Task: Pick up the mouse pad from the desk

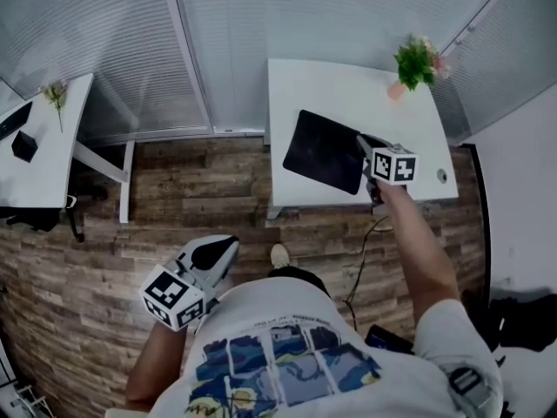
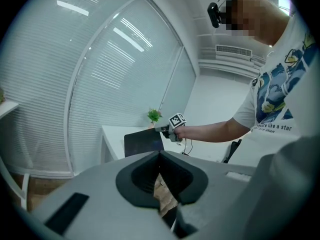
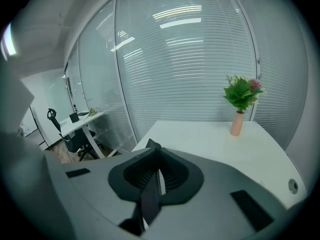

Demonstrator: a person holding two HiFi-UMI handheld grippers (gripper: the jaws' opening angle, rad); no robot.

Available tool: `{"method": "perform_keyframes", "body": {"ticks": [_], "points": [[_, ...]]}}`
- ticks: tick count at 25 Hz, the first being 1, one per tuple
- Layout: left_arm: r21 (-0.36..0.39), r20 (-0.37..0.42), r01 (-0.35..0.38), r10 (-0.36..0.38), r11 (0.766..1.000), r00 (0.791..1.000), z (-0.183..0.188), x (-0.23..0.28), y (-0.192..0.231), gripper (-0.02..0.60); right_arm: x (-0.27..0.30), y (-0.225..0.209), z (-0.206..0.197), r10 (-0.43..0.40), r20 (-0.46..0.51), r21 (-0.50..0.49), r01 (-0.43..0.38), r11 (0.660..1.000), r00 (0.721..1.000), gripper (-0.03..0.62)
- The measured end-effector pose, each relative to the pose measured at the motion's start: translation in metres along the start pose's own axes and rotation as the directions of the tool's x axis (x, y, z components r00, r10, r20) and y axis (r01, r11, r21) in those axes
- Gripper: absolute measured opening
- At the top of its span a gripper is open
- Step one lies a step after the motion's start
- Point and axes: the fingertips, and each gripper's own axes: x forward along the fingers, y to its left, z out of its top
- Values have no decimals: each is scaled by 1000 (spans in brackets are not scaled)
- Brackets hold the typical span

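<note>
1. Right gripper (image 1: 365,146): jaws pinched on the right edge of the black mouse pad (image 1: 324,151). The pad hangs over the white worktop (image 1: 348,85), tilted.
2. Left gripper (image 1: 222,249): held low beside the person's shirt (image 1: 278,355), over the wooden floor (image 1: 174,198) and well apart from the worktop. Jaws pressed together, nothing between them.
3. Around the pad: a plant (image 1: 416,59) in a pink vase (image 1: 397,90) stands at the far right corner of the worktop, well apart from the pad. A small round hole (image 1: 442,176) sits near the worktop's right edge, just past the right gripper. A cable (image 1: 361,264) hangs below the near edge. A second desk (image 1: 52,146) stands to the left, and blinds (image 1: 244,42) run behind both.
4. Right gripper view only: the thin dark sheet of the pad (image 3: 150,199) runs between the jaws of the gripper (image 3: 159,151). The worktop (image 3: 215,144) beyond it is bare up to the plant (image 3: 241,94).
5. Left gripper view only: the pad (image 2: 142,143) stands steeply tilted, its face towards this camera, with the right gripper (image 2: 167,130) at its upper corner and the person's arm (image 2: 210,131) behind. The left gripper's (image 2: 160,154) own body hides the pad's lower edge, so I cannot tell whether it touches the worktop (image 2: 112,134).
</note>
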Motion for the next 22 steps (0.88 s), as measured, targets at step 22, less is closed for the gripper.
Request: {"method": "perform_keyframes", "body": {"ticks": [22], "points": [[2, 76, 24, -24, 1000, 997, -43, -121, -25, 3, -105, 90, 71, -52, 139, -24, 56, 998, 989, 25]]}}
